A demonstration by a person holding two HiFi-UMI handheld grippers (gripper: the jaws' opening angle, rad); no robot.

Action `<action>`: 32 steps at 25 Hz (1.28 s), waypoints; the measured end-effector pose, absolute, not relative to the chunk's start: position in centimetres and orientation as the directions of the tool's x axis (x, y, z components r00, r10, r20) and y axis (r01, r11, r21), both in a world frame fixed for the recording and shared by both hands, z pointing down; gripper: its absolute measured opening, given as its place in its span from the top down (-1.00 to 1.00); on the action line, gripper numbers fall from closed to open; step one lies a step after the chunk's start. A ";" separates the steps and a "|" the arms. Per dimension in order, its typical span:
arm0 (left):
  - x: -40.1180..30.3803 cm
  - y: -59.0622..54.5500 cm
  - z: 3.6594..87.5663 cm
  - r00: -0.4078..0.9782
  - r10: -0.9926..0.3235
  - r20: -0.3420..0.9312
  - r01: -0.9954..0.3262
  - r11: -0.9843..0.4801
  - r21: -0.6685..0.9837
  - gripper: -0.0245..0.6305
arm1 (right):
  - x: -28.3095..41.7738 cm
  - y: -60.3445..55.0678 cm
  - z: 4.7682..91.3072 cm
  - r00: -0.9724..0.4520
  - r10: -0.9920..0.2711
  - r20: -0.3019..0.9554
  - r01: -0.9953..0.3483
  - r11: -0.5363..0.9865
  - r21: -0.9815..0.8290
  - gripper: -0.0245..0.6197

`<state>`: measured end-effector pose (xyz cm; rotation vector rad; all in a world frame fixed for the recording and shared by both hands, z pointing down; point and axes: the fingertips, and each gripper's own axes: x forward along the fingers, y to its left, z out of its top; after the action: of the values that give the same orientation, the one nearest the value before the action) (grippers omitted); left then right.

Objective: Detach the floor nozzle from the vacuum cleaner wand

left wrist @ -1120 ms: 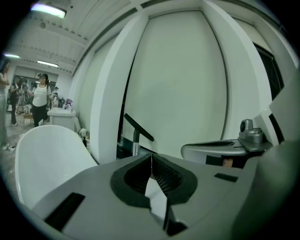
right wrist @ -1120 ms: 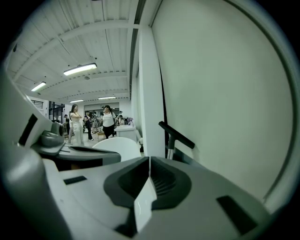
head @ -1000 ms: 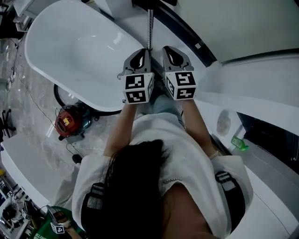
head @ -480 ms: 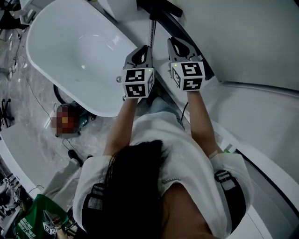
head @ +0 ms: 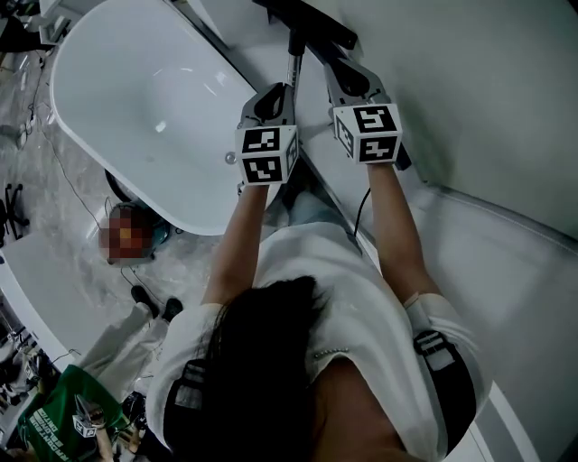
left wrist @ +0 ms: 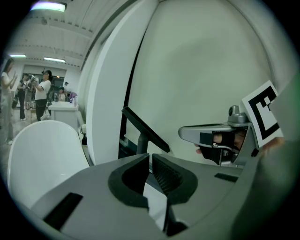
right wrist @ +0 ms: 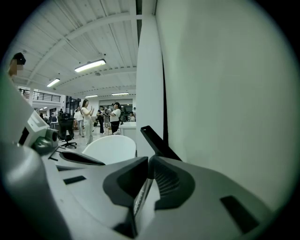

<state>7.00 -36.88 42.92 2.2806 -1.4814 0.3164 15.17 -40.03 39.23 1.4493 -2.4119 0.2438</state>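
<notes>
Left gripper (left wrist: 151, 164) and right gripper (right wrist: 148, 165): the jaws of each are closed together with nothing clamped. The vacuum wand (head: 291, 61) runs forward between the two grippers to the black floor nozzle (head: 312, 20), which is joined to it. Obstructions: a white bathtub (head: 153, 99) close on the left and a pale curved wall panel (head: 488, 99) on the right. The nozzle sits in the gap between them; contact with either is not discernible. Bystanders (right wrist: 87, 119) stand well beyond the tub.

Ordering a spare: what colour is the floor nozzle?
The floor nozzle is black; the head view shows it best.
</notes>
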 end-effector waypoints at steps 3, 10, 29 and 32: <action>7.4 -37.9 43.5 0.407 -0.817 0.409 -0.913 -0.350 0.210 0.91 | 15.3 -41.6 40.1 -0.474 -0.794 0.382 -0.858 0.513 0.001 0.62; 7.4 -40.7 44.6 0.383 -0.816 0.433 -0.923 -0.321 0.212 0.91 | 16.1 -46.0 41.2 -0.503 -0.760 0.411 -0.824 0.565 0.037 0.49; 6.0 -46.6 46.2 0.312 -0.809 0.498 -0.949 -0.247 0.195 0.91 | 15.2 -55.1 45.9 -0.579 -0.529 0.621 -0.568 0.808 0.159 0.09; 5.8 -46.5 47.1 0.304 -0.805 0.509 -0.952 -0.237 0.193 0.91 | 15.1 -55.1 47.5 -0.555 -0.489 0.673 -0.512 0.838 0.187 0.04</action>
<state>5.84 -46.54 47.11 2.1124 -1.5598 0.4211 15.15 -55.07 47.49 0.7261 -2.2550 0.0387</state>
